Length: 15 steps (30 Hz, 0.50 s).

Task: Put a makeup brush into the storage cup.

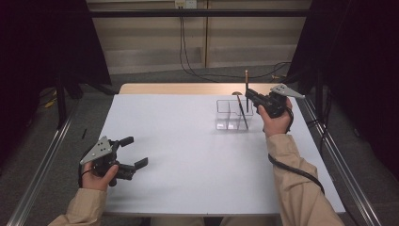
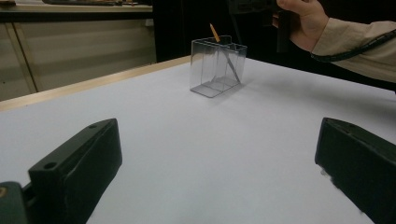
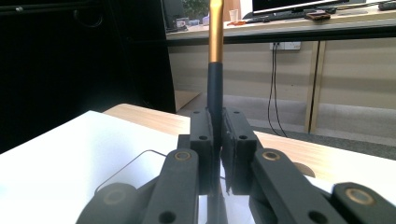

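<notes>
Nearest to you, your left tool (image 1: 133, 151) rests low over the white bench (image 1: 188, 160) at its near left, jaws spread wide with nothing between them. In the left gripper view the two black jaws stand far apart at the bottom corners, bare bench surface between them.

Farther out, toward the far right of the bench, stands the clear organizer (image 1: 234, 114), a see-through box split into compartments. One dark pen (image 1: 242, 112) already leans in it at a slant, its lower end down in the box and its upper end against the rim; which compartment it sits in is hard to tell. From the left gripper view the organizer (image 2: 217, 66) shows the same leaning pen (image 2: 231, 65) inside.

Just beyond and above the organizer, your right tool (image 1: 248, 93) is clamped narrow on a second pen (image 1: 246, 89), held upright with its gold end on top. In the right gripper view the jaws pinch the black barrel of this pen (image 3: 215, 88), and the organizer's rim lies below them.
</notes>
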Available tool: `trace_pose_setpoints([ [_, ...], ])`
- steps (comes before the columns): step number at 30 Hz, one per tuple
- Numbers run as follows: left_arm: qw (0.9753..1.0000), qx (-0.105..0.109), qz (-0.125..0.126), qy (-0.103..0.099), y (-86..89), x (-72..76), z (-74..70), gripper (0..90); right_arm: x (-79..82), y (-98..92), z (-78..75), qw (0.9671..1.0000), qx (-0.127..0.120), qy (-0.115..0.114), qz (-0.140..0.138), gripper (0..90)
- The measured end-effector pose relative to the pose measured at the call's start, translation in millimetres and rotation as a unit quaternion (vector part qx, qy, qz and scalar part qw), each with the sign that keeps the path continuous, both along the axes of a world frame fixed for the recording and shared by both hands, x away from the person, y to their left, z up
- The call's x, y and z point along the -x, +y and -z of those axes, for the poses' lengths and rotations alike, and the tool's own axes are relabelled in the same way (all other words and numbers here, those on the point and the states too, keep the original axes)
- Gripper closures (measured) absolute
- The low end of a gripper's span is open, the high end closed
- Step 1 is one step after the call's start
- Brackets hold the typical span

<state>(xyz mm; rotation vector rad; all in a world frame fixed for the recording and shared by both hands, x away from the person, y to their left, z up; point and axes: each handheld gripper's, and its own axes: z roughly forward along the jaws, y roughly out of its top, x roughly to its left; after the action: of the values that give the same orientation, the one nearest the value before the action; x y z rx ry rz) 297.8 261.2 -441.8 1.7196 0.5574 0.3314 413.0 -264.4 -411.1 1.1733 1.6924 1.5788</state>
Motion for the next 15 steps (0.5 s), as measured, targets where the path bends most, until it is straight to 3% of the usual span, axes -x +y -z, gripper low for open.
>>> trace_pose_setpoints([
  [15, 1.0000, 0.000, 0.000, 0.000, 0.2, 0.2, -0.1, 0.6, 0.1, 3.3, 6.4, 1.0000, 0.004, 0.005, 0.001, 83.8],
])
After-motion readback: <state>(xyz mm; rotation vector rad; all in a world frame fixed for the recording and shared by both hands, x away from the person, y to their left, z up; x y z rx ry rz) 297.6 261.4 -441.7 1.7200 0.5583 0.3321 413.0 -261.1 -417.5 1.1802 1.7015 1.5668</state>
